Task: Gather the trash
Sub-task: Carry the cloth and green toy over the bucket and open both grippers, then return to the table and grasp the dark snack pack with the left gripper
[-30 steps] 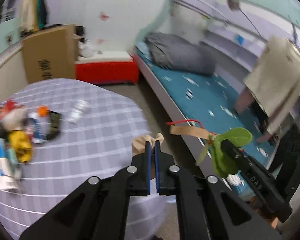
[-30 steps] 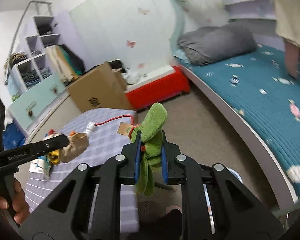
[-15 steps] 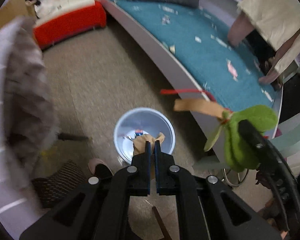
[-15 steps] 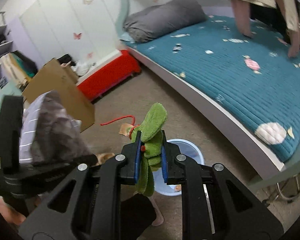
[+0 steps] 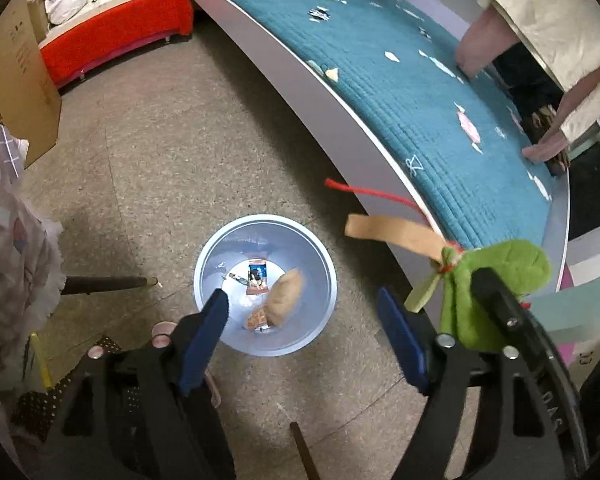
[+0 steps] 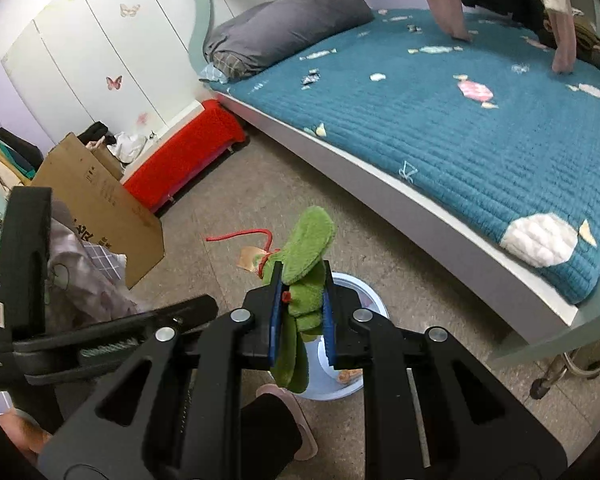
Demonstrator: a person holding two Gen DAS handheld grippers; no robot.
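Note:
A light blue trash bin (image 5: 324, 280) stands on the floor below my left gripper (image 5: 304, 332), which is open above it. A tan crumpled paper (image 5: 286, 294) is inside the bin, blurred, with several wrappers (image 5: 258, 276) at the bottom. My right gripper (image 6: 300, 312) is shut on a green felt toy (image 6: 306, 248) with a tan tag and red string. The toy (image 5: 496, 276) also shows at the right of the left wrist view. The bin's rim (image 6: 370, 300) shows behind the right gripper's fingers.
A bed with a teal quilt (image 6: 460, 112) runs along the right. A red bench (image 6: 184, 156) and a cardboard box (image 6: 96, 200) stand at the back left. A table's cloth edge (image 5: 8, 240) hangs at the left. The person's slippered foot (image 6: 288, 424) is near the bin.
My left gripper swung from the table to above the bin, then opened and let go of the tan paper, which dropped into the bin. The right gripper followed, still holding the green toy.

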